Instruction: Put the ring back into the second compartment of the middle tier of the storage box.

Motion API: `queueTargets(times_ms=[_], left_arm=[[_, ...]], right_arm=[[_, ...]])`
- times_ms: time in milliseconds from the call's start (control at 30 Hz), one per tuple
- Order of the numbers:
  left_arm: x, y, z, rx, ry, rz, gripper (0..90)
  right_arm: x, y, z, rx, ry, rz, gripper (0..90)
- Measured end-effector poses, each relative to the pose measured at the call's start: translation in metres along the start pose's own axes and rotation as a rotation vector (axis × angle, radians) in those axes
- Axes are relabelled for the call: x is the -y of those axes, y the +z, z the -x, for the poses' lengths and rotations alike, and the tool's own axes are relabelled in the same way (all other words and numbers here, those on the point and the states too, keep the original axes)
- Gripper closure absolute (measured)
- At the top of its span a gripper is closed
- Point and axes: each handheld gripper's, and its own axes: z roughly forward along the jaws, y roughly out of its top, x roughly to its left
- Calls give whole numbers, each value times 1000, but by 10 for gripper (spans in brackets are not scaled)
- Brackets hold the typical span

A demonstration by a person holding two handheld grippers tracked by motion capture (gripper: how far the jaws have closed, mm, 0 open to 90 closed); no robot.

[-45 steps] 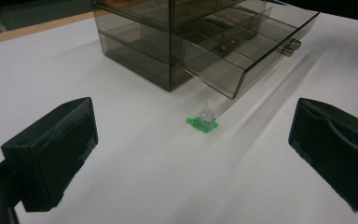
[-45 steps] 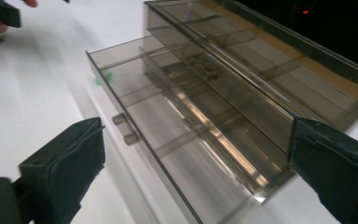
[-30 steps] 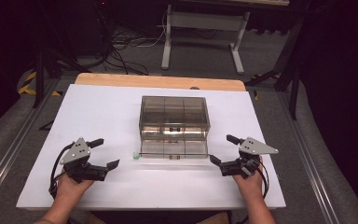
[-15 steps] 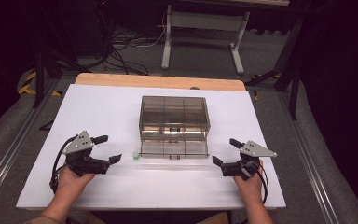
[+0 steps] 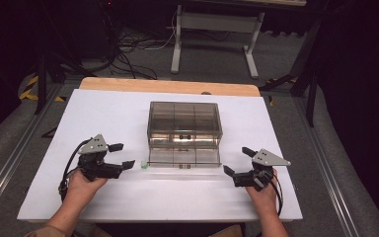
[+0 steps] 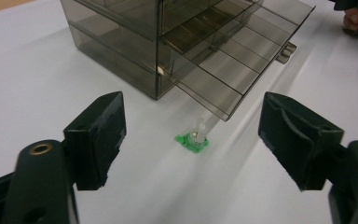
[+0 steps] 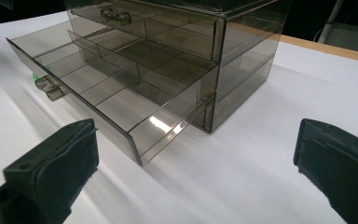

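Here the left gripper fingers, just closing, stand apart, untouching, around the green piece.

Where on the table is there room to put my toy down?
Bare white table lies left and right of the drawer box, and along the near edge between the two hands. It is crowded just before the open drawer, where the small green piece sits by the left tool.

White tabletop with a bare wood strip along the far edge. Smoked-plastic drawer cabinet sits mid-table, bottom drawer pulled out toward the near side. Small green-based clear part lies on the surface just beside the drawer's left front corner.
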Motion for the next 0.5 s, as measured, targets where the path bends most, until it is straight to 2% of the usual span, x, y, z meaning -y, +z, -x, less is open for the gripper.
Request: queueTargets(times_ms=[167,333,433,500], left_arm=[[-4,12,-1,35,-13,-35,337],[-5,20,-1,61,-45,-51,355],[-8,25,1,62,-25,-76,372],[-8,26,1,63,-30,-76,385]], right_arm=[[0,1,-1,-4,-4,-5,5],[0,2,-1,-6,-8,-8,5],[0,2,-2,-8,-7,-12,5],[0,2,-2,-9,-6,-13,5]])
